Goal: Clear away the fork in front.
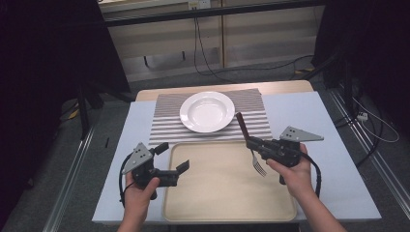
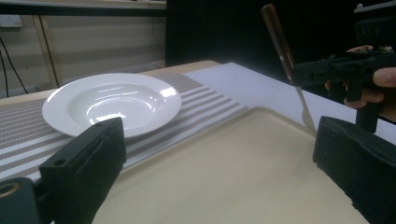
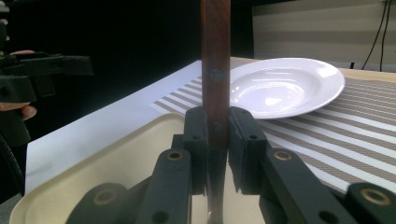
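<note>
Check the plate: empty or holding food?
Empty. The plate shows a bare white bowl in every view; it sits on the striped mat.

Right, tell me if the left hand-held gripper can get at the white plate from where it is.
Probably yes. The left hand-held gripper is open and holds nothing, and the white plate lies uncovered on the striped mat just beyond it.

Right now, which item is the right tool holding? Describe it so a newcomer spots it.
Start at the beige tray near the table's front edge. Above its right side, the right tool clamps a fork. It has a dark wooden handle and metal tines pointing down, the one piece of cutlery here.
</note>
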